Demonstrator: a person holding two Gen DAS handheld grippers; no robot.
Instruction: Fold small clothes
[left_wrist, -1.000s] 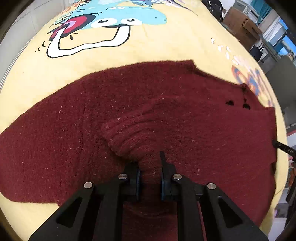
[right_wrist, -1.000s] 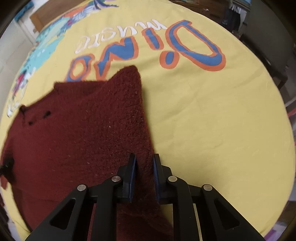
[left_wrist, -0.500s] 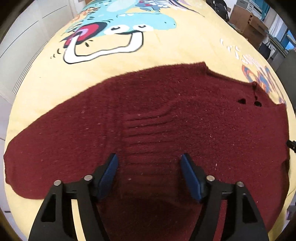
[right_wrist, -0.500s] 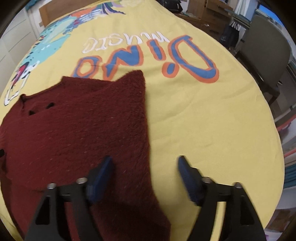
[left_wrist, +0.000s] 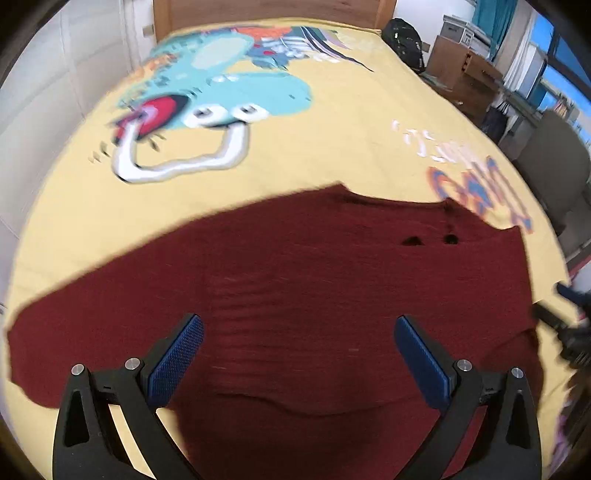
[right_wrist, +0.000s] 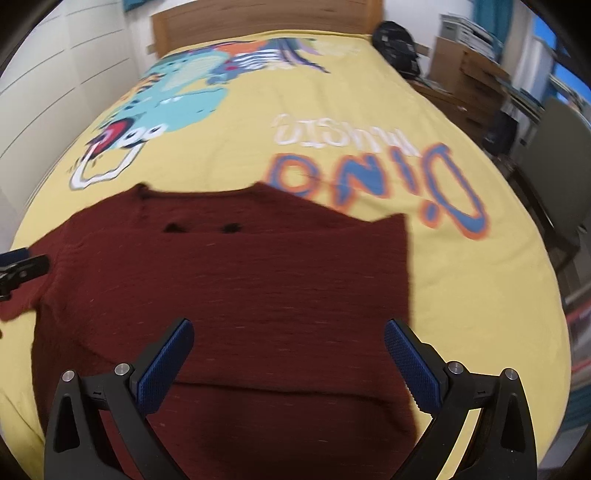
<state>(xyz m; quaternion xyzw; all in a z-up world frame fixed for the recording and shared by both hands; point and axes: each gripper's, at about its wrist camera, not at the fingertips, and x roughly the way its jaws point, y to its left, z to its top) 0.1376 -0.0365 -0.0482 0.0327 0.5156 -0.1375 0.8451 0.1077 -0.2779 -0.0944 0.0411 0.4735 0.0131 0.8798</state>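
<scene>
A dark red knitted sweater (left_wrist: 303, 280) lies flat on the yellow dinosaur-print bedspread (left_wrist: 295, 162). It also shows in the right wrist view (right_wrist: 236, 280), with two small dark holes near its far edge. My left gripper (left_wrist: 299, 354) is open wide and empty, raised above the sweater's near part. My right gripper (right_wrist: 288, 358) is open wide and empty, above the sweater's near right part. The right gripper's tip shows at the right edge of the left wrist view (left_wrist: 561, 321). The left gripper's tip shows at the left edge of the right wrist view (right_wrist: 22, 269).
A wooden headboard (right_wrist: 266, 18) stands at the far end of the bed. Cardboard boxes (left_wrist: 465, 70), a black bag (left_wrist: 402, 37) and a grey chair (right_wrist: 554, 155) stand to the right of the bed. White cupboard doors (left_wrist: 44, 74) are on the left.
Both grippers were shut on folds of the sweater one second ago. They opened, let the cloth drop flat, and have lifted back from it.
</scene>
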